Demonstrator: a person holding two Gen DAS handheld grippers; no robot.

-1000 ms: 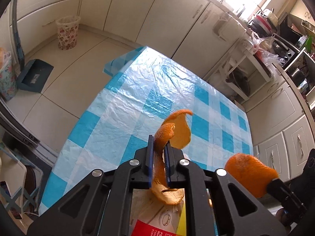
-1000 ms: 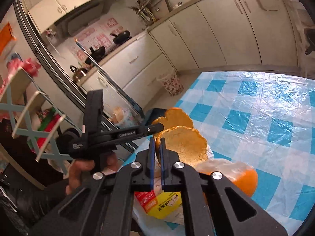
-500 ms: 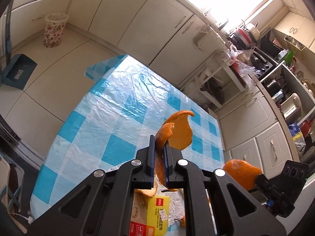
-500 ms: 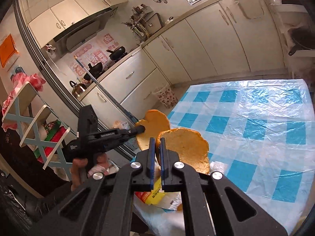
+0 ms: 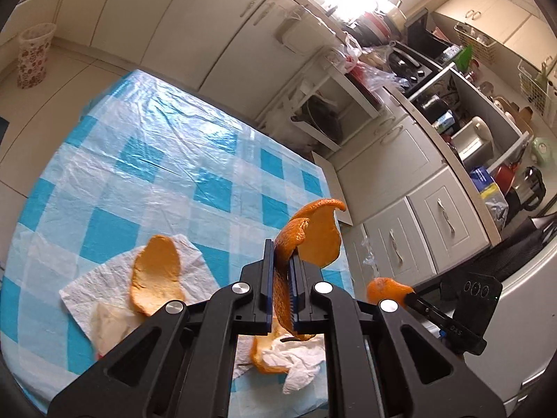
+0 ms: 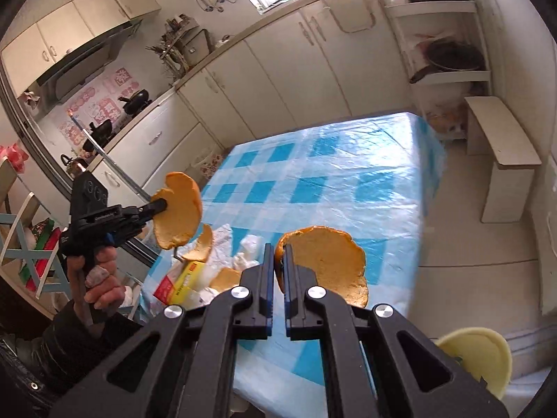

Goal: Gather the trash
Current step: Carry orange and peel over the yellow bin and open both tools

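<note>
My left gripper (image 5: 281,254) is shut on a curled orange peel (image 5: 313,233) and holds it high above the table; it also shows in the right wrist view (image 6: 162,205) with its peel (image 6: 179,214). My right gripper (image 6: 276,254) is shut on a large piece of orange peel (image 6: 327,264), also lifted; it appears at the right in the left wrist view (image 5: 405,294). More trash lies on the blue checked tablecloth (image 5: 167,170): an orange peel (image 5: 156,275) on a white tissue (image 5: 104,285), another peel (image 5: 266,355), crumpled tissue (image 5: 299,358), and a red and yellow packet (image 6: 182,282).
A patterned waste bin (image 5: 33,54) stands on the floor at the far left. White kitchen cabinets (image 5: 209,31) run along the walls. A small wooden stool (image 6: 501,153) stands right of the table. A yellow round object (image 6: 478,358) sits low right.
Both grippers have risen higher and further from the table with their peels still gripped. The view swung right, so the tissues and loose peels on the cloth now show.
</note>
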